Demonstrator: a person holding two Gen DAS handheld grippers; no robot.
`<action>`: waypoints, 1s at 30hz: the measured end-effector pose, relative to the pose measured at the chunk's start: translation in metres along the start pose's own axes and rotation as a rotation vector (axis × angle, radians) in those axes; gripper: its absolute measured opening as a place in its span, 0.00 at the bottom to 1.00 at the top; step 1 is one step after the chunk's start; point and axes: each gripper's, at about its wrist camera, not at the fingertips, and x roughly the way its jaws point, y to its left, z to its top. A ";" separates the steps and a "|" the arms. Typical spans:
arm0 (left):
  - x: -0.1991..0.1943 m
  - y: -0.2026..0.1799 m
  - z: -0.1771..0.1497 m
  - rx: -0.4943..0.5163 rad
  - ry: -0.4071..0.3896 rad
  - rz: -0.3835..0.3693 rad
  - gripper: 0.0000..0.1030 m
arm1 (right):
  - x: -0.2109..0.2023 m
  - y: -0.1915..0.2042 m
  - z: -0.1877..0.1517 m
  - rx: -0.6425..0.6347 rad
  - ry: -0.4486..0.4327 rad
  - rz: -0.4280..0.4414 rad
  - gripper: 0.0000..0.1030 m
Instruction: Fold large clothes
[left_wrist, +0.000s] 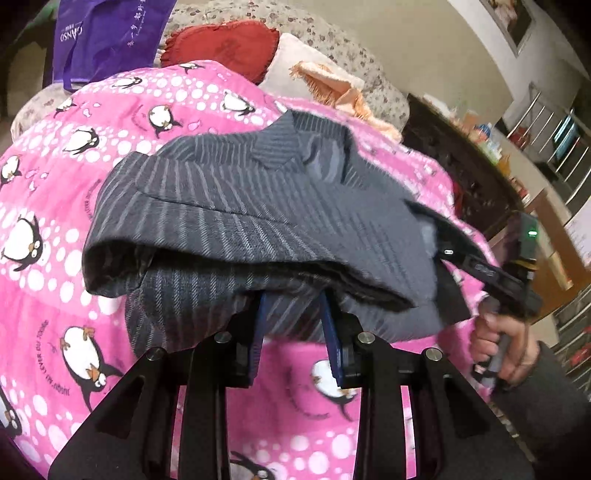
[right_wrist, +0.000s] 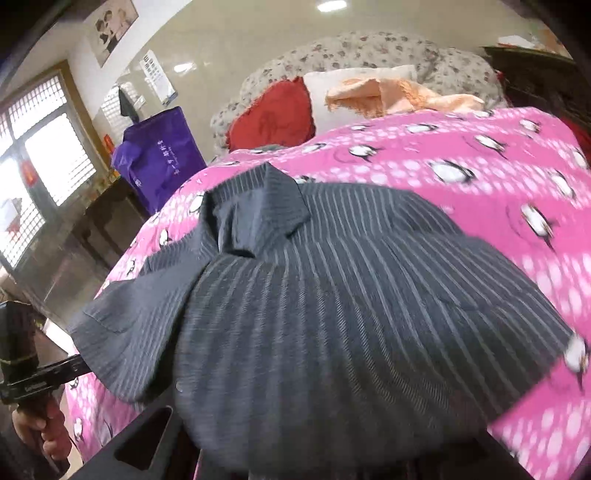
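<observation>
The dark striped shirt lies part-folded on the pink penguin bedspread, its lower part doubled up toward the collar, which points to 12 o'clock in the left wrist view.

The left tool sits at 6 o'clock, its blue fingers pushed in under the doubled hem with striped cloth between them. They look clamped on the shirt, though the overhanging fabric hides the tips.

The right tool enters at 3 o'clock in that view, its front end buried in the shirt's edge. In its own camera the cloth drapes over the lens foreground, so I cannot tell whether its jaws stand apart or together.

**What could go wrong**
- The fold is loose and bulging at 9 o'clock. If either tool lets go early, the upper layer may slump back open.
- The two tools hold at uneven heights, so pulling at different speeds would probably skew the crease.
- The sleeve sticks out at 8 o'clock in the right wrist view and may get trapped crooked inside the fold.
- The soft bedspread could drag along with the shirt and bunch up.

**Count**
- One shirt
- Two tools
- One bedspread
- One red cushion
- One purple bag
- One peach fringed cloth
</observation>
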 end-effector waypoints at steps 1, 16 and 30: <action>-0.003 -0.002 0.000 -0.007 0.005 -0.024 0.27 | 0.002 0.000 0.005 -0.010 0.005 0.004 0.10; 0.037 -0.052 -0.010 0.170 0.066 0.098 0.27 | 0.039 -0.026 0.062 0.109 -0.037 0.036 0.10; 0.086 -0.002 0.124 0.046 -0.063 0.378 0.27 | 0.036 -0.032 0.098 0.044 -0.108 -0.056 0.10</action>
